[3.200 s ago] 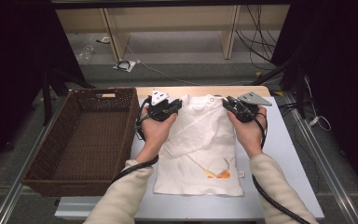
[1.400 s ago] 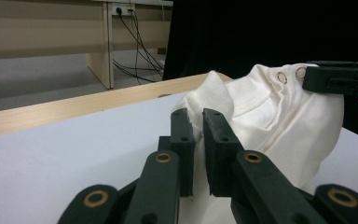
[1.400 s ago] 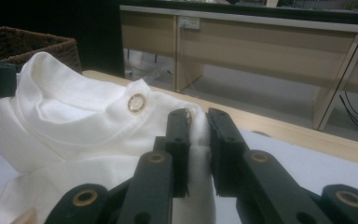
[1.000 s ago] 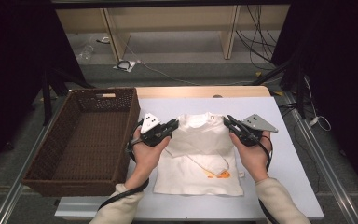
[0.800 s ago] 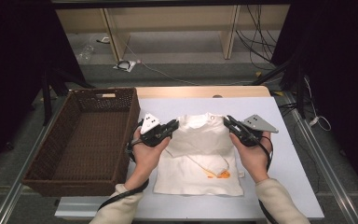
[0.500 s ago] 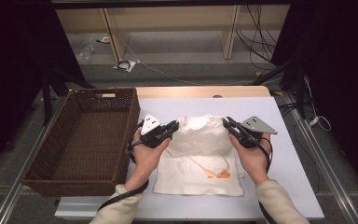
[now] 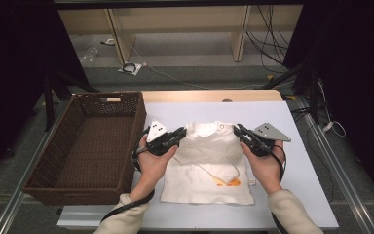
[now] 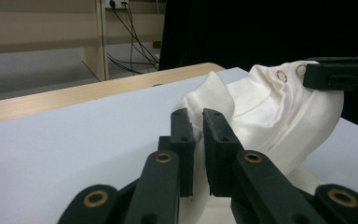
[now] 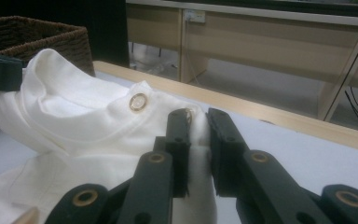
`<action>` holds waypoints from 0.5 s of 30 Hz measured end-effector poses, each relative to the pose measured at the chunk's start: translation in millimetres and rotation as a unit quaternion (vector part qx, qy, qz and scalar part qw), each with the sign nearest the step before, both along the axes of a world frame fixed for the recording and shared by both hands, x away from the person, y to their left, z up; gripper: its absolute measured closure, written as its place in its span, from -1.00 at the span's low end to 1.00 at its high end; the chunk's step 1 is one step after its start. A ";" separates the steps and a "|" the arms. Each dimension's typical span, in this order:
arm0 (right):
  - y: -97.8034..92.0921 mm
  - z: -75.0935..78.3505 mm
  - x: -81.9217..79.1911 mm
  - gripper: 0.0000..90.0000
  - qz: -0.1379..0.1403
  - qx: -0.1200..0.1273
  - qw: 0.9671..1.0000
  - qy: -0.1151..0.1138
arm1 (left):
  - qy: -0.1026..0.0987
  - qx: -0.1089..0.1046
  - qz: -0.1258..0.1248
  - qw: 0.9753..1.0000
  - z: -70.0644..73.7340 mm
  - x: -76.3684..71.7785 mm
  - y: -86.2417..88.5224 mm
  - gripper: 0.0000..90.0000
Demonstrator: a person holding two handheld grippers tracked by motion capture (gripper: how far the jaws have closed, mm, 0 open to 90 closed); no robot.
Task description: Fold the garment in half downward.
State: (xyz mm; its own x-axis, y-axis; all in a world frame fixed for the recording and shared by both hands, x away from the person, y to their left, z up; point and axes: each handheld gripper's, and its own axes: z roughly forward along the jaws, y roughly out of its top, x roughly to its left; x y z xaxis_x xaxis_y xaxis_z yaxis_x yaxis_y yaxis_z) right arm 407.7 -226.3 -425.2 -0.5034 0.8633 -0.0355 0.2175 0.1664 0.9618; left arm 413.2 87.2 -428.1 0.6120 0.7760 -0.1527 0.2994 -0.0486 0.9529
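A small white baby shirt [image 7: 209, 165] with an orange print near its hem lies on the white table [image 7: 297, 190]. Its top end is lifted off the surface and drawn toward the person. My left gripper [image 7: 181, 133] is shut on the shirt's left shoulder [image 8: 200, 105]. My right gripper [image 7: 237, 130] is shut on the right shoulder [image 9: 196, 140], beside a metal snap [image 9: 138, 101]. In the left gripper view the shirt's collar [image 8: 279, 98] bunches up between the two grippers, with the other gripper's black jaw at the far right.
A dark brown wicker basket [image 7: 85, 141] stands at the table's left side, close to my left hand. Beyond the table's wooden far edge [image 7: 214, 95] are a floor with cables and pale wooden furniture legs.
Both grippers have pulled back from the table's far edge toward the person with the shirt's shoulders in them, folding the top part over the lower part. Over the last second they barely move.
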 end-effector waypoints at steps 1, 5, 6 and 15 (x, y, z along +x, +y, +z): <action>0.1 0.1 -0.6 0.77 0.001 0.000 1.000 0.001 | 0.001 0.000 -0.001 1.000 0.0 -0.5 0.0 0.83; -0.5 0.0 -2.4 0.77 0.003 -0.003 1.000 0.003 | 0.003 0.003 -0.002 1.000 -1.0 -2.1 0.5 0.83; -0.6 -0.4 -2.7 0.77 0.004 -0.003 1.000 0.003 | 0.003 0.004 -0.002 1.000 -1.3 -2.3 0.5 0.83; -2.1 -3.0 -6.5 0.77 0.006 -0.002 1.000 0.010 | 0.006 0.011 -0.008 1.000 -2.5 -5.0 -0.1 0.83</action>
